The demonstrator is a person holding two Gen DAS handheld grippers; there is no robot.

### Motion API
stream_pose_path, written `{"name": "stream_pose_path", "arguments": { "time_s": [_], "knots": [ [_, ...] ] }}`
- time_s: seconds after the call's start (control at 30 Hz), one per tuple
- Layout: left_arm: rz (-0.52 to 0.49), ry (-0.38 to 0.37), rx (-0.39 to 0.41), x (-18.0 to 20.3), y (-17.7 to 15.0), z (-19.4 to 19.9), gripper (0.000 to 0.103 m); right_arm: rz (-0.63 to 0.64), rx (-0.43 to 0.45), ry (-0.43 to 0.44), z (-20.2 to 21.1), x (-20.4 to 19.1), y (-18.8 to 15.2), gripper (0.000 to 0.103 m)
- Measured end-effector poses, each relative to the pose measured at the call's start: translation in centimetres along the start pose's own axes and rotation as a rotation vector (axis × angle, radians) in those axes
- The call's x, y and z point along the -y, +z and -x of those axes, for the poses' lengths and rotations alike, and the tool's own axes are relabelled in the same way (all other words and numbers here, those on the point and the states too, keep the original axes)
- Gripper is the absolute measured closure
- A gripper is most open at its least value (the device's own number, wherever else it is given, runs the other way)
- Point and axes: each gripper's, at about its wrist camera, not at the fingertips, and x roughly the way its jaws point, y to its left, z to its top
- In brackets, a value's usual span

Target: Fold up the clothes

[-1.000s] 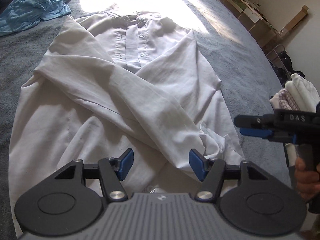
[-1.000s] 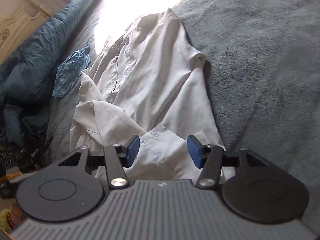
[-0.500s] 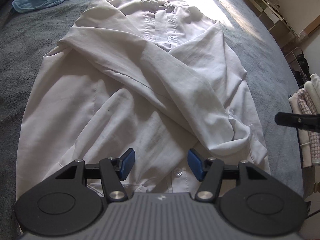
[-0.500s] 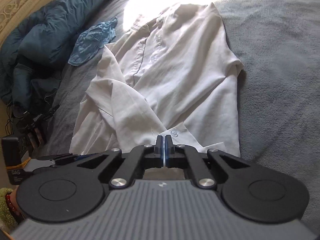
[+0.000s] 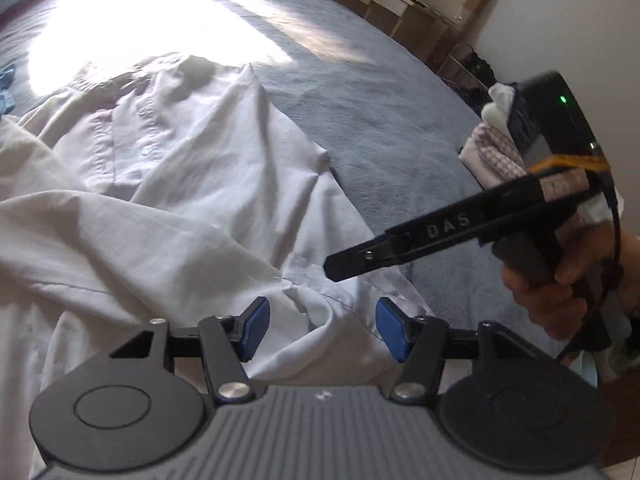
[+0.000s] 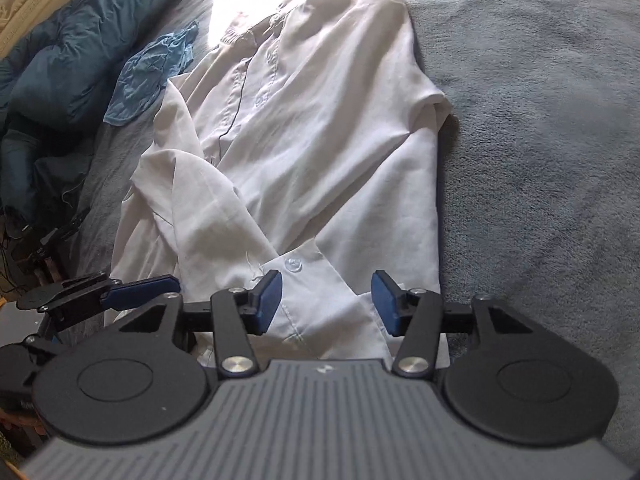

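Note:
A white button-up shirt [image 5: 172,184] lies on the grey bed cover [image 5: 360,92], collar far, both sleeves folded across the front. It also shows in the right wrist view [image 6: 320,132]. My left gripper [image 5: 322,330] is open over the hem near the sleeve cuff. My right gripper [image 6: 327,304] is open just above the cuff with its button [image 6: 291,265]; it also shows in the left wrist view [image 5: 360,260], reaching in from the right. Neither holds cloth.
A crumpled light blue garment [image 6: 154,72] lies left of the shirt's collar. A dark blue duvet [image 6: 64,44] is bunched at the far left. A stack of folded clothes [image 5: 496,148] sits at the bed's right edge. Shelving [image 5: 400,4] stands by the wall.
My right gripper was shut half a second ago and is now open above the cuff. My left gripper has swung right along the hem, staying open.

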Motion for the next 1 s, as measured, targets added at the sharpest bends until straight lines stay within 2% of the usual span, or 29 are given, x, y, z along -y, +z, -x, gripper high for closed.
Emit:
{"name": "stream_pose_path", "arguments": {
  "time_s": [0.03,0.07,0.1,0.17,0.27,0.3,0.43,0.5,0.57,0.63,0.73,0.8,0.93,0.97,1.0],
  "knots": [
    [-0.009,-0.006,-0.023,0.2,-0.1,-1.0,0.051,0.0,-0.025,0.01,-0.7,0.2,0.4,0.05],
    [-0.01,0.0,-0.036,0.3,-0.2,-1.5,0.061,-0.009,-0.043,0.018,-1.2,0.4,0.6,0.049],
    [-0.008,0.022,-0.047,0.4,-0.3,-2.1,0.081,-0.018,-0.061,0.026,-1.7,0.7,0.9,0.05],
    [-0.036,0.041,-0.024,0.8,-0.6,-1.8,0.096,-0.055,-0.057,0.057,-1.6,1.3,1.2,0.05],
    [-0.159,0.026,0.101,2.7,-1.4,1.6,0.096,-0.117,-0.004,0.116,-0.1,2.0,1.3,0.052],
    [-0.212,0.025,0.122,3.5,-1.6,2.3,0.096,-0.128,0.023,0.14,0.9,2.1,1.1,0.052],
    [-0.427,0.037,0.095,6.2,-3.5,2.7,0.096,-0.144,0.058,0.217,3.2,2.4,0.3,0.051],
    [-0.523,0.04,0.068,7.5,-4.7,2.2,0.096,-0.155,0.041,0.227,2.9,2.5,0.3,0.051],
    [-0.549,0.02,0.053,8.1,-5.2,1.8,0.095,-0.155,0.028,0.215,2.2,2.4,0.5,0.05],
    [-0.544,0.005,0.047,8.3,-5.4,1.7,0.093,-0.144,0.017,0.188,1.2,2.2,0.9,0.049],
    [-0.508,0.021,0.057,8.0,-5.7,2.0,0.086,-0.098,-0.01,0.121,-0.7,1.9,1.7,0.046],
    [-0.428,0.033,0.053,6.9,-5.7,2.1,0.079,-0.062,-0.054,0.08,-2.1,1.6,2.1,0.044],
    [-0.25,0.065,0.053,4.0,-5.5,2.5,0.079,0.041,-0.126,0.005,-3.8,-0.4,1.8,0.043],
    [-0.206,0.073,0.058,3.2,-5.4,2.7,0.079,0.079,-0.131,-0.02,-4.0,-1.0,1.7,0.046],
    [-0.153,0.078,0.061,2.3,-5.3,2.9,0.078,0.124,-0.135,-0.047,-4.1,-1.8,1.5,0.062]
  ]
}}
